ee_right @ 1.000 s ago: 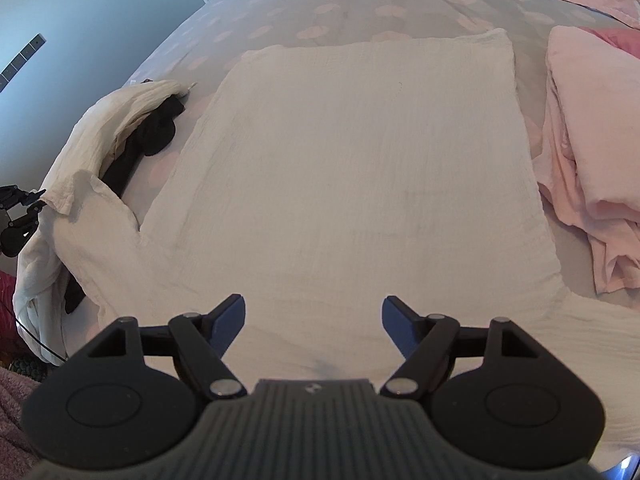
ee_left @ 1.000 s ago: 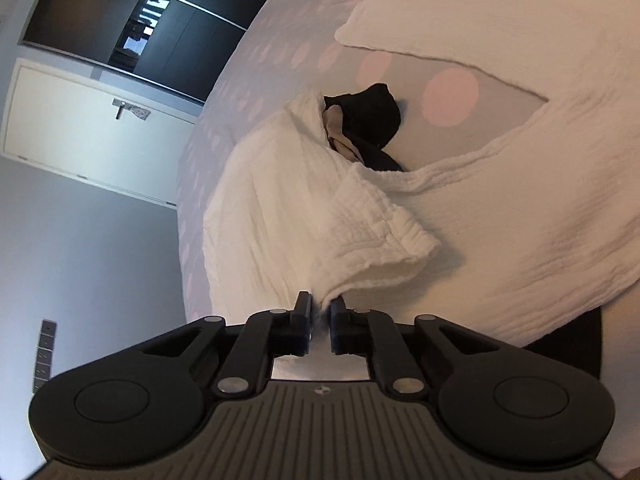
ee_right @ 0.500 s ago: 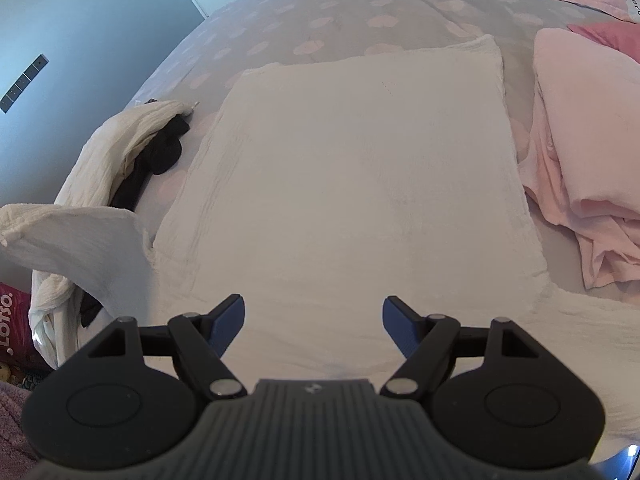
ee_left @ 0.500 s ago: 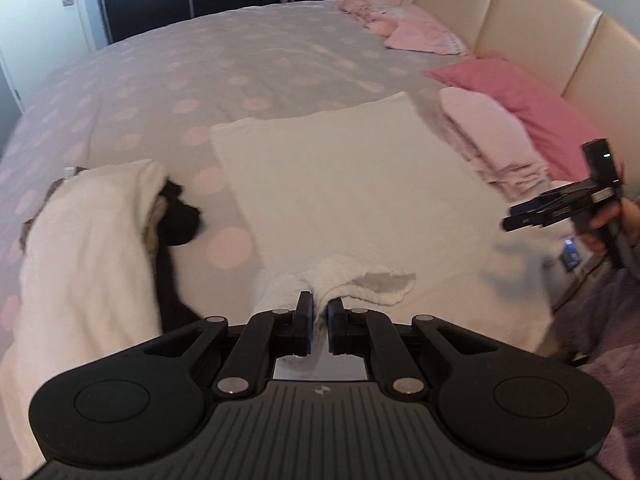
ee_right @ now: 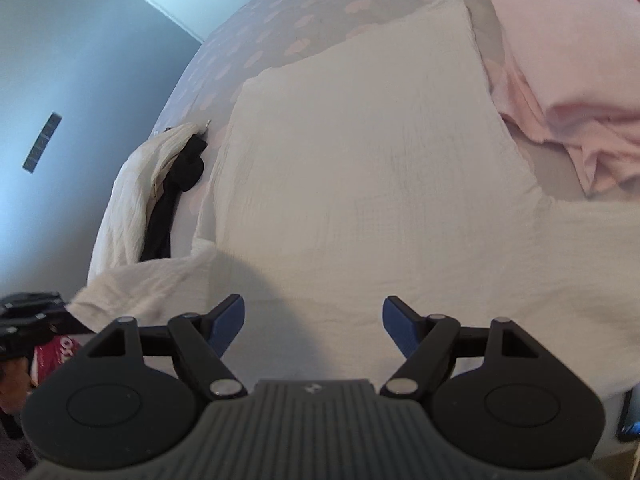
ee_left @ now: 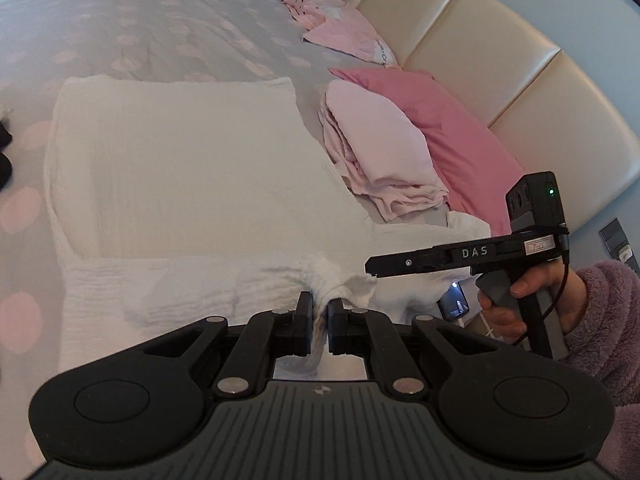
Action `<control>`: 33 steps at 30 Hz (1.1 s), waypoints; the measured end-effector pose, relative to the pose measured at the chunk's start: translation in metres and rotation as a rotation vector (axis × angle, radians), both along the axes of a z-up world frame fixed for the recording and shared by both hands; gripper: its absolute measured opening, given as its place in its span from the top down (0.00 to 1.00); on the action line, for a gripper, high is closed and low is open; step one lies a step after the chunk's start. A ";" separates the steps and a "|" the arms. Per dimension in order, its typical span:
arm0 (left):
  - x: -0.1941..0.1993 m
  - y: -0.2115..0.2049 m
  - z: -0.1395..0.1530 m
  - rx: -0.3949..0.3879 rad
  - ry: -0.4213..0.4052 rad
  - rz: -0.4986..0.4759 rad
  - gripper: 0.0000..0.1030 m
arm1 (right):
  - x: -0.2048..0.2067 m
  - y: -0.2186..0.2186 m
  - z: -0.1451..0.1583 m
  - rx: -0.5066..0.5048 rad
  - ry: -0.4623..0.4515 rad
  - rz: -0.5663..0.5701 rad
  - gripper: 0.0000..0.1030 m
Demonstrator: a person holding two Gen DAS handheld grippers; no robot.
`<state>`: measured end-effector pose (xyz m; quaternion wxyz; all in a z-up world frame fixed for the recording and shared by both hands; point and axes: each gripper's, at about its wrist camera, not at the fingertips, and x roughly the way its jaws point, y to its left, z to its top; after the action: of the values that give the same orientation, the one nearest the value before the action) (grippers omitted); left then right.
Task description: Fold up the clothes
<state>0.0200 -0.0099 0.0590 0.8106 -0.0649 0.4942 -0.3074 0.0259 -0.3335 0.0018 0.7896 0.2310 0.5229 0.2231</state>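
A white textured garment (ee_left: 180, 168) lies flat on the bed, and the right wrist view shows the same garment (ee_right: 360, 160). My left gripper (ee_left: 319, 312) is shut on the end of its white sleeve (ee_left: 192, 284), which is drawn across the garment's near part towards the right. The pinched cloth bunches up just beyond the pads. My right gripper (ee_right: 313, 316) hangs open over the garment's near edge with nothing between its blue pads. From the left wrist view the right gripper (ee_left: 374, 269) shows side-on, close to the right of the pinched sleeve end.
A folded pale pink pile (ee_left: 380, 152) and a pink pillow (ee_left: 448, 132) lie right of the garment, before a cream headboard (ee_left: 480, 60). A heap of white and black clothes (ee_right: 160, 184) sits at the bed's left edge. A hand (ee_left: 520, 304) in a purple fleece sleeve holds the right gripper.
My left gripper has carried the sleeve from the left side across the garment's near part towards the right gripper, turning as it went. The right gripper shifted a little and rolled, still open.
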 end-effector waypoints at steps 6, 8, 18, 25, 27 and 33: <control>-0.002 -0.035 -0.061 0.026 0.037 -0.032 0.95 | -0.009 -0.020 -0.034 0.106 0.125 -0.108 0.24; -0.005 -0.039 -0.067 0.040 0.039 -0.043 0.95 | -0.011 -0.021 -0.047 0.171 0.180 -0.131 0.24; -0.010 -0.040 -0.074 0.010 0.032 -0.060 0.95 | -0.010 -0.001 -0.070 0.342 0.280 -0.125 0.51; -0.014 -0.034 -0.070 -0.023 -0.016 -0.045 0.95 | -0.008 0.002 -0.074 0.359 0.310 -0.140 0.54; -0.014 -0.032 -0.067 -0.029 -0.031 -0.028 0.95 | -0.011 0.000 -0.080 0.400 0.343 -0.165 0.54; -0.017 -0.033 -0.068 -0.023 -0.050 -0.037 0.95 | -0.026 -0.005 -0.096 0.576 0.403 -0.264 0.55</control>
<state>0.0029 -0.0430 -0.0087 0.8162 -0.0575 0.4712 -0.3295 -0.0004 -0.3385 -0.0940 0.5955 0.5484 0.5493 0.2074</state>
